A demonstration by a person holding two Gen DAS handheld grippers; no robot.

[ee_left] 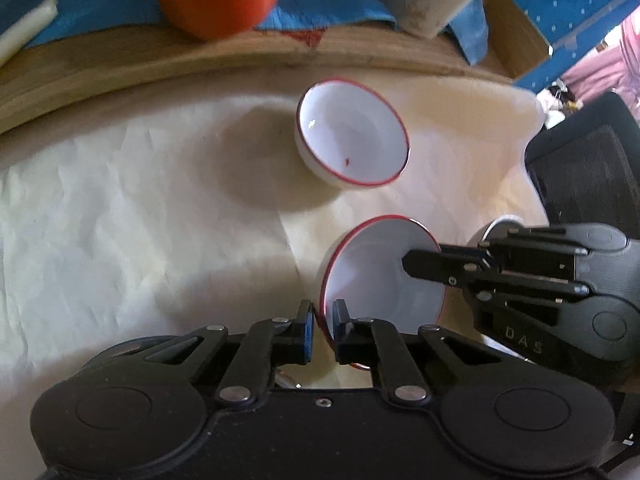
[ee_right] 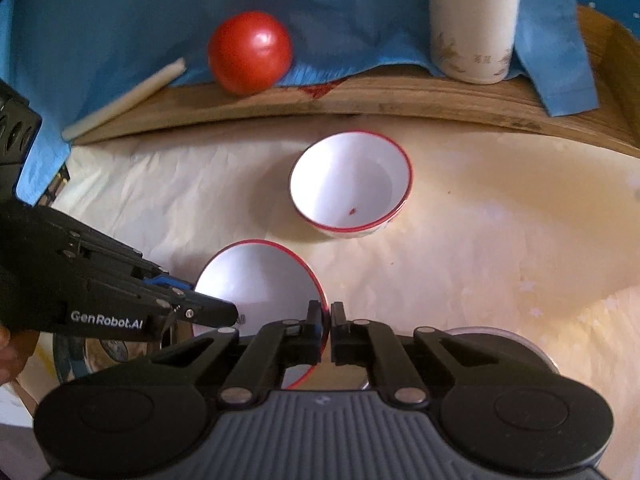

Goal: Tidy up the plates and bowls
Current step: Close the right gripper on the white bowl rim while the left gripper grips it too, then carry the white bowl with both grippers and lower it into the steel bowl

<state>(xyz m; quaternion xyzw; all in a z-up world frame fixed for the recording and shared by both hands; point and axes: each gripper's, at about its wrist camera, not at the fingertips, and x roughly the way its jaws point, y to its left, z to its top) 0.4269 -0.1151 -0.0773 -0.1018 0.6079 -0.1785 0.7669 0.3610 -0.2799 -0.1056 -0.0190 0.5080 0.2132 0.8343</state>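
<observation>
Pinching the same small white bowl with a thin red rim (ee_left: 380, 272) from two sides, both grippers had their fingers closed almost all the way. The left gripper (ee_left: 323, 322) held the rim on one side, with one finger inside the bowl and one outside. The right gripper (ee_right: 330, 322) held the opposite edge the same way. Only the thin wall of the bowl sat between each pair of fingers.

The held bowl was near the front of the crinkly cream paper sheet (ee_left: 120, 208), tipped a little. Whether its bottom touched the paper could not be told. A second white bowl with a red rim (ee_right: 351, 184) stood upright further back, apart from the first one. Behind it ran a wooden ledge (ee_right: 400, 96) with a round red tomato (ee_right: 250, 58), a pale stick (ee_right: 124, 98), a cream jar (ee_right: 472, 28) and a blue cloth (ee_right: 120, 20).

Things could go wrong from there. The rim was smooth and thin, so it could slip out. If one hand pulled harder, the bowl could twist, drop, and chip. Moved carelessly, it could also bump the other bowl.
</observation>
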